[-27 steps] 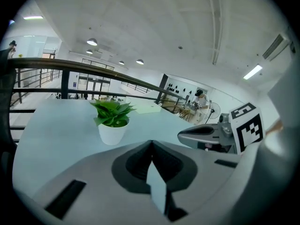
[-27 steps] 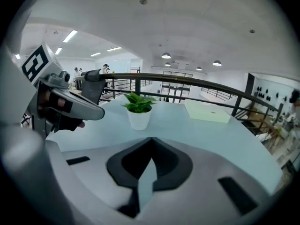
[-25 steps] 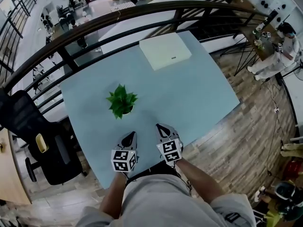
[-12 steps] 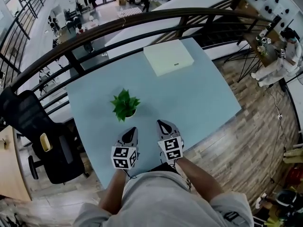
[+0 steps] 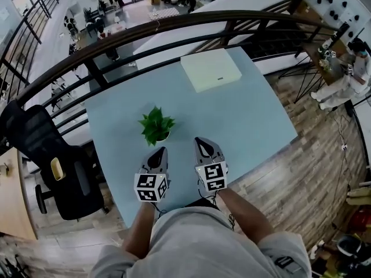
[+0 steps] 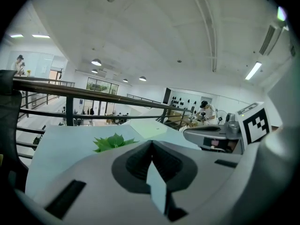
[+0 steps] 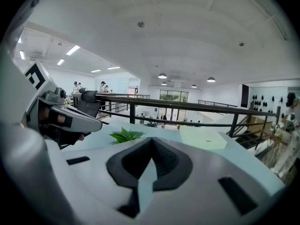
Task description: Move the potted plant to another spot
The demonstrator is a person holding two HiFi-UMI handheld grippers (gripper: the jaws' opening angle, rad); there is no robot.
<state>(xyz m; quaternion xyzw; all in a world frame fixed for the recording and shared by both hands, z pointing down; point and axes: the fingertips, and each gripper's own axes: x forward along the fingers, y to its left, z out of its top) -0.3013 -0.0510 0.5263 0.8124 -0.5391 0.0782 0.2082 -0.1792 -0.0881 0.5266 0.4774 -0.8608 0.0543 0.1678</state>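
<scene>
On blue table (image 5: 249, 117) beside railing (image 5: 174, 25): potted plant (image 5: 156, 125), white box (image 5: 211, 69); left claw (image 5: 160, 151), right claw (image 5: 200, 141) closed

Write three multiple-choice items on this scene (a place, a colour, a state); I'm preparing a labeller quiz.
1. The potted plant stands: A on the table, just beyond the left hand-held gripper; B on the floor; C on a chair.
2. The flat box on the table is: A red; B pale cream; C black.
3. The right hand-held gripper is: A open wide; B shut on a leaf; C shut, empty.

1 A: the head view shows it on the blue table ahead of that gripper.
2 B: it looks pale against the blue table.
3 C: in its own view the jaws meet with nothing between.
</scene>
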